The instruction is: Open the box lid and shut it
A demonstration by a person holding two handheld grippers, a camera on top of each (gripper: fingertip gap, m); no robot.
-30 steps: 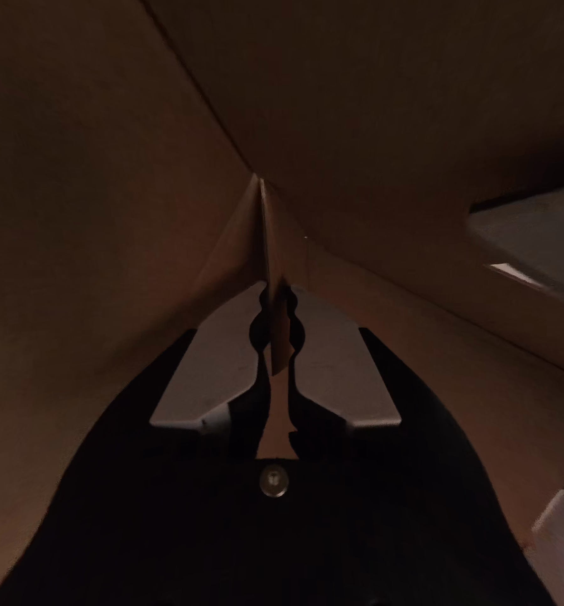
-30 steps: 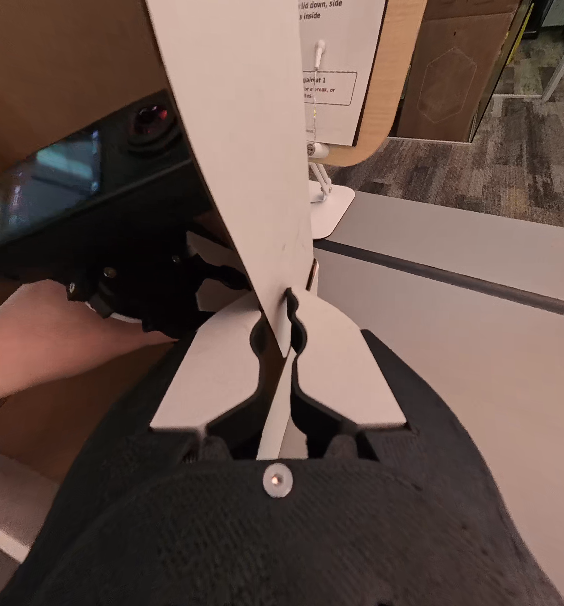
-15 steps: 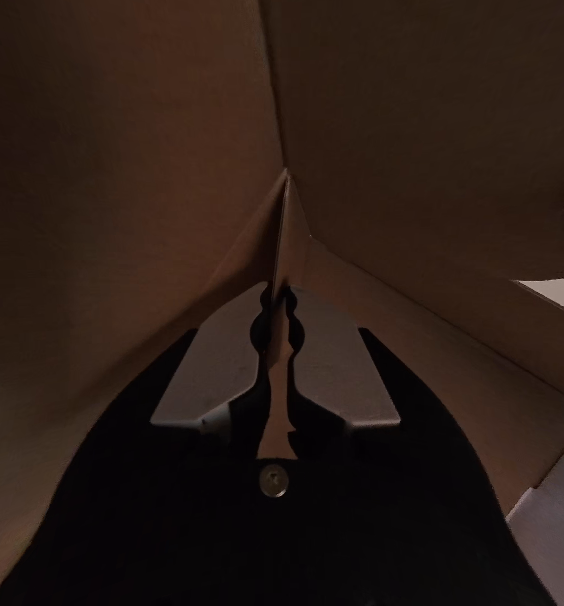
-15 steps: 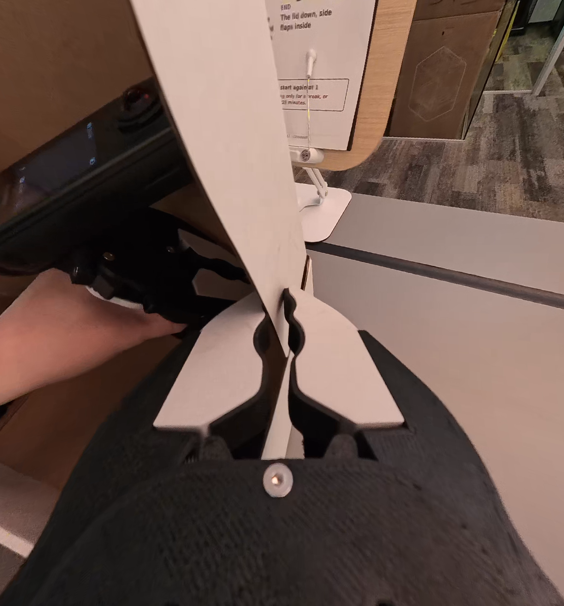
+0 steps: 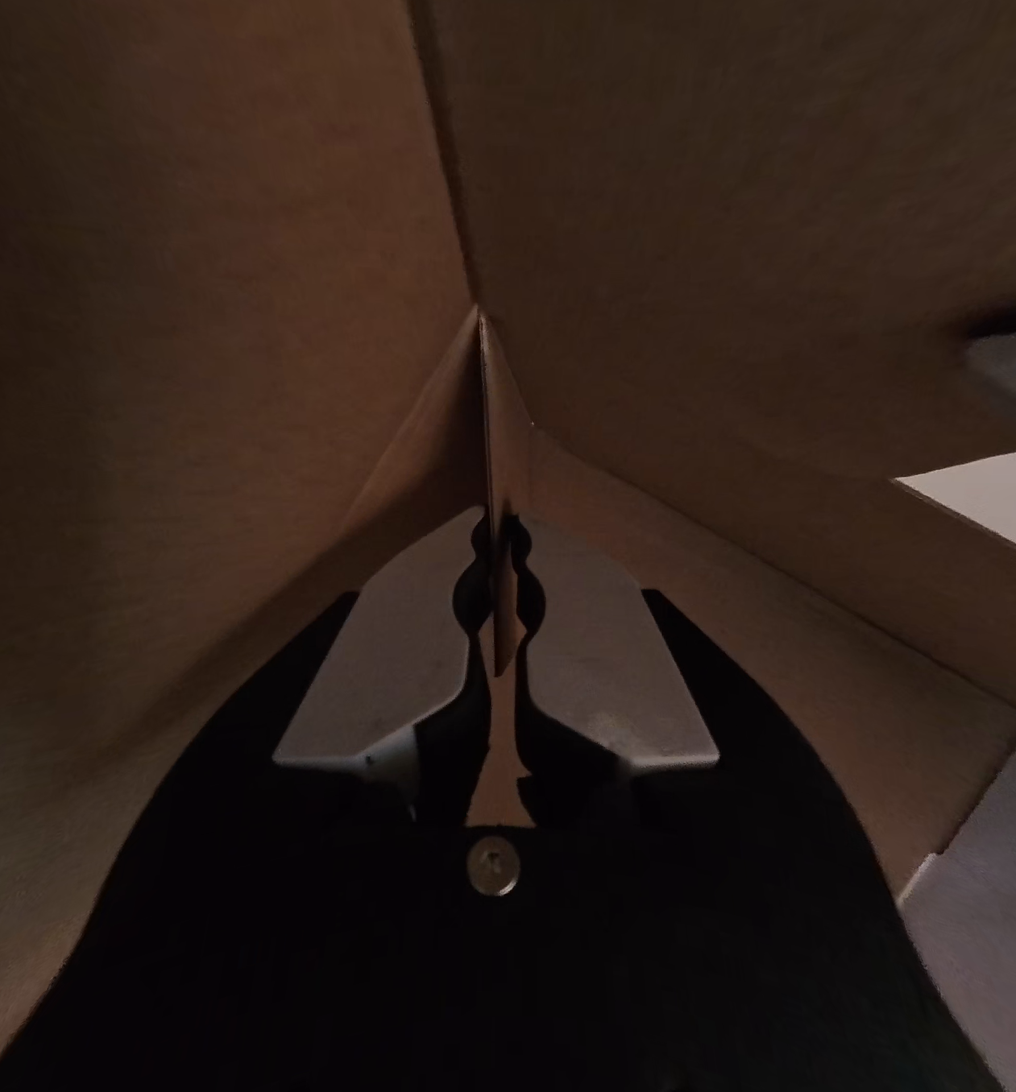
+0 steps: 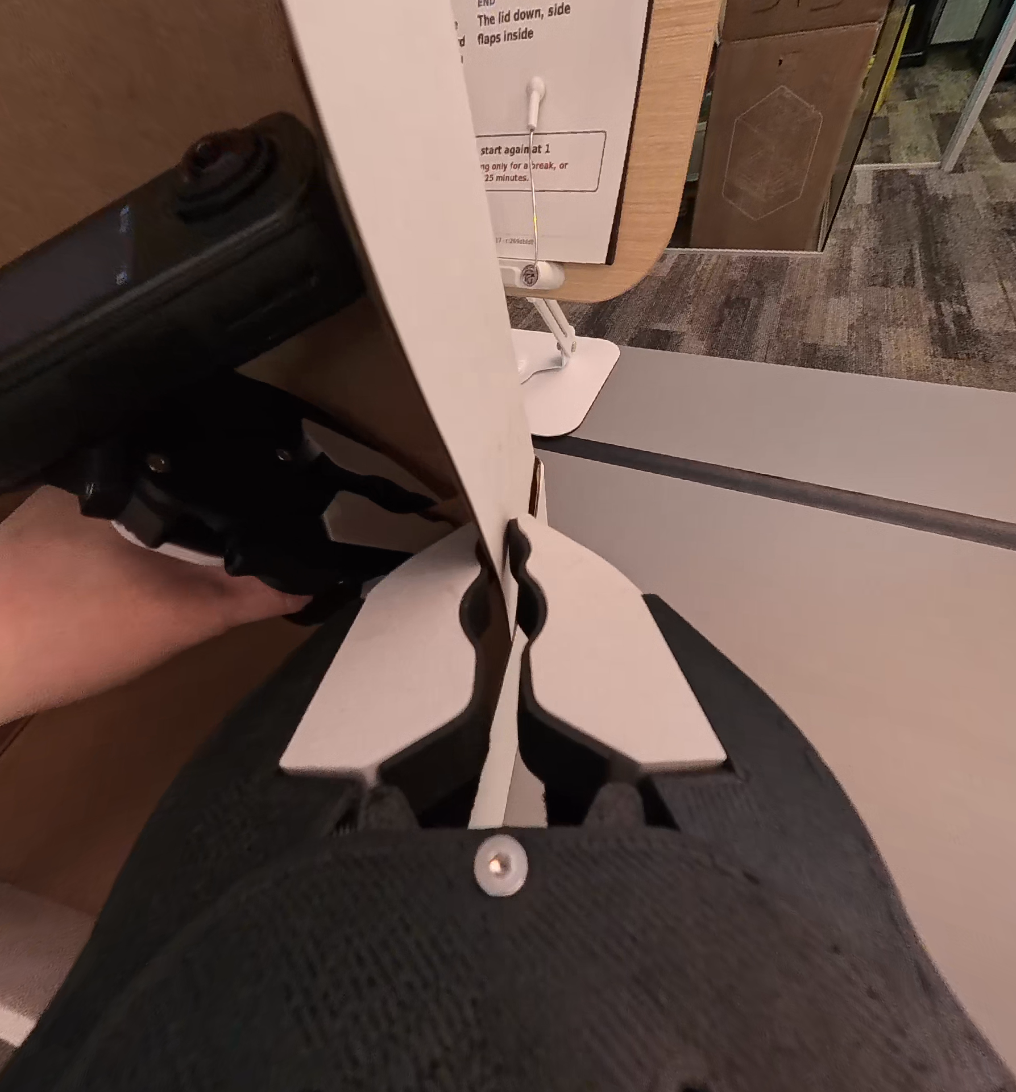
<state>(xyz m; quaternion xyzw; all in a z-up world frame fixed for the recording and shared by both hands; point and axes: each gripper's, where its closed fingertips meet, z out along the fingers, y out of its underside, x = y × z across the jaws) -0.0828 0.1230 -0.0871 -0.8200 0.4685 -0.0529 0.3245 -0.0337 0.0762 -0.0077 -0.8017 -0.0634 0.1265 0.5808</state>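
A thin brown cardboard side flap (image 5: 496, 449) is clamped edge-on between the left tongs (image 5: 496, 532) at frame centre, inside the dim brown cardboard box (image 5: 198, 354). The white-faced cardboard lid panel (image 6: 411, 236), rising to upper left, is pinched by the right tongs (image 6: 508, 538) above the grey worktop (image 6: 848, 620), presumably so both are steered together

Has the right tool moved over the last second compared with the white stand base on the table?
Yes. The right tool, shut on the flap, has shifted left: the stand base sits farther right.
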